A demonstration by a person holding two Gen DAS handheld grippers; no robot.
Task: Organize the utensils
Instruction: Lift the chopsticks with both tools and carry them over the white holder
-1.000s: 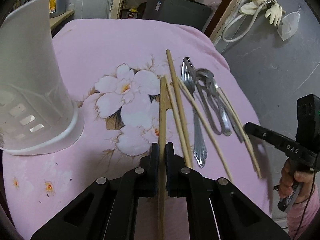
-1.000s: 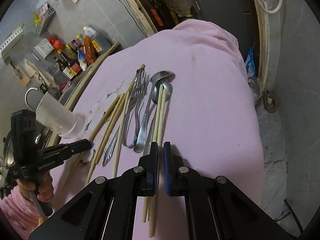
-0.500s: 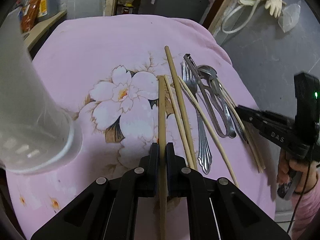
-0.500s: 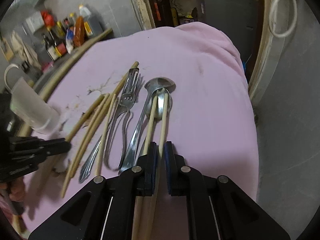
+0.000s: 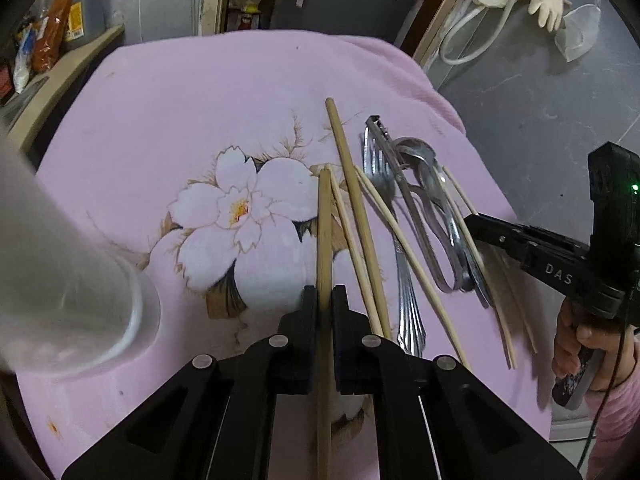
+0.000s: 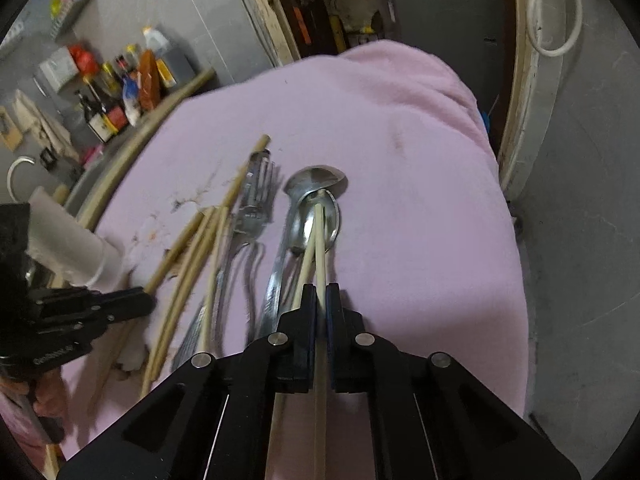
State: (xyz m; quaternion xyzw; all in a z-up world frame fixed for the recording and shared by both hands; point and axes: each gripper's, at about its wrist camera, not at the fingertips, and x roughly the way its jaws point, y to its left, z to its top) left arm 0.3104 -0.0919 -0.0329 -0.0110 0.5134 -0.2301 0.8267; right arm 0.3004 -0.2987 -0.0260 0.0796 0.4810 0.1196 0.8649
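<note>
left gripper [image 5: 325, 300] is low in the middle of its own view, jaws pinching a brown chopstick [image 5: 324, 232] that runs straight up between them toward the frame's centre, its far tip over the printed flower on the pink cloth [image 5: 200, 120] covering the bench. just right of it, two more wooden chopsticks [image 5: 356, 216] lie on the cloth, then a fork [image 5: 400, 256], and a thin pale stick slanting across beside it. further right sit the tongs [image 5: 424, 236] and spoons [image 5: 424, 160], bunched together. at the left edge of that frame, a white plastic holder [image 5: 68, 280] looms large and blurred.

over to the right gripper [image 6: 321, 300], bottom middle of its view, jaws closing and clamped on a pale chopstick [image 6: 319, 248]; its far tip sits over the bowl of a spoon [image 6: 320, 216]. a second pale stick lies against it on the left, outside the jaws as far as i can tell. a hand [image 5: 576, 344] in a pink sleeve grips that tool's handle at the right edge of the left view. bottles [image 6: 120, 92] crowd a shelf in the upper left.
</note>
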